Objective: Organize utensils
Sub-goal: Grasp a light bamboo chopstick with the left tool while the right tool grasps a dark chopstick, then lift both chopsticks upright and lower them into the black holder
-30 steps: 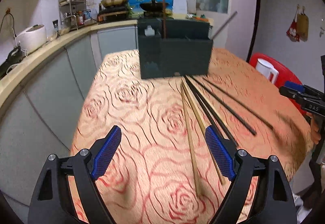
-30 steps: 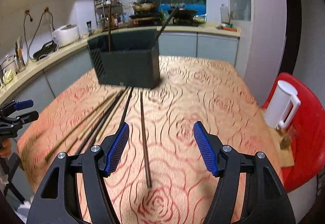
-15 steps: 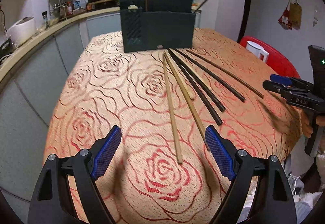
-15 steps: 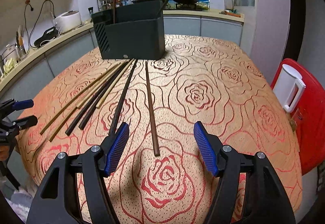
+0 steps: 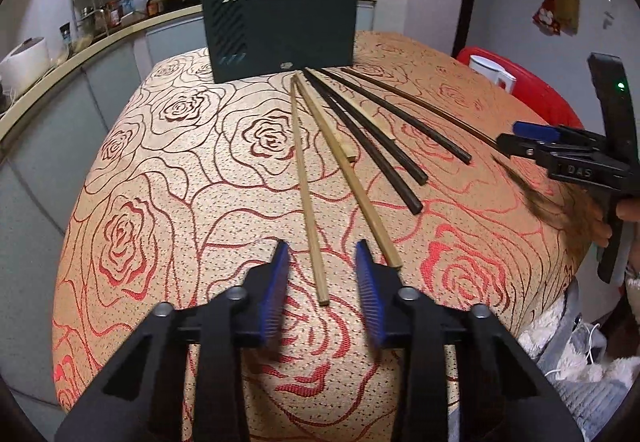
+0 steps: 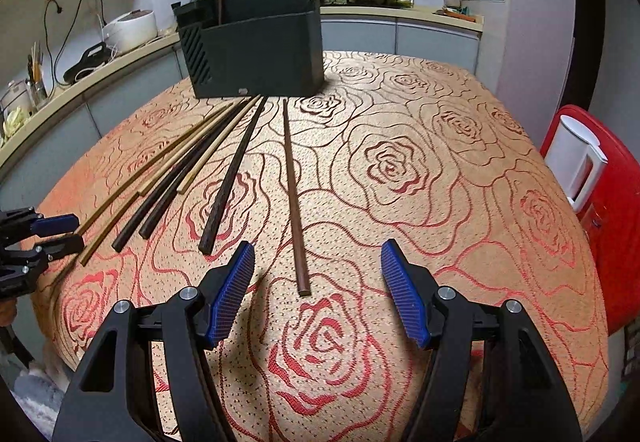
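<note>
Several chopsticks lie fanned out on the rose-patterned tablecloth (image 5: 168,177) in front of a dark green utensil holder (image 5: 280,29), which has two sticks standing in it. My left gripper (image 5: 322,292) is open, its jaws narrowed on either side of the near end of a light wooden chopstick (image 5: 306,185), not touching it. My right gripper (image 6: 318,288) is wide open with the end of a dark brown chopstick (image 6: 294,193) between its pads. The holder (image 6: 256,49) also shows in the right wrist view. Each gripper appears at the edge of the other's view.
A kitchen counter (image 6: 80,77) with a rice cooker (image 6: 130,27) runs along the left. A red stool with a white jug (image 6: 576,157) stands to the right of the table. The table's near edge is just below both grippers.
Both grippers have drawn back from the holder toward the near ends of the chopsticks and lowered. The left gripper's jaws have narrowed around the light chopstick.
</note>
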A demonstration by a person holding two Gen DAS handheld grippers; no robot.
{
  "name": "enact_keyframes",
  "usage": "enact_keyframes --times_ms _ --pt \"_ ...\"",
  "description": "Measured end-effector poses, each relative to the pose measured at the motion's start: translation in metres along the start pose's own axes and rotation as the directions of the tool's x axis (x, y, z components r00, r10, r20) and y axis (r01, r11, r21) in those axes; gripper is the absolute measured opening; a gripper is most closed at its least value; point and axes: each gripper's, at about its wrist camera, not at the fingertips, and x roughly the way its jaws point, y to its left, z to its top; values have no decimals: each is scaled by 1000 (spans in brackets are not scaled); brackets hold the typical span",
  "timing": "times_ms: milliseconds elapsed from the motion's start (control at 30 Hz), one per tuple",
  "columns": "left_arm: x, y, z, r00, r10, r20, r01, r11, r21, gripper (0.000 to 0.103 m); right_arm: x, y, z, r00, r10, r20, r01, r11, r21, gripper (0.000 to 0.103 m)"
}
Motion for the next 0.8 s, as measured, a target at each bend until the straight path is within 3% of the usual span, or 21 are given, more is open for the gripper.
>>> enact_keyframes --times_ms 167,200,433,633,800 --pt "1 4 1 1000 16 4 -16 1000 -13 10 9 10 -1 1000 -13 -8 12 999 -47 49" --pt "1 7 1 1000 16 4 -16 1000 -24 7 9 10 -1 1000 -6 -7 6 999 -50 43" --pt "0 10 1 1000 13 8 -13 999 -36 7 10 18 -2 1000 0 18 2 995 -102 12" --pt "-11 15 7 999 35 36 -34 999 -39 6 7 15 2 999 37 -11 -37 997 -71 7" --pt "-39 22 23 992 67 106 -65 998 -27 6 -18 7 15 998 49 50 -47 998 -35 7"
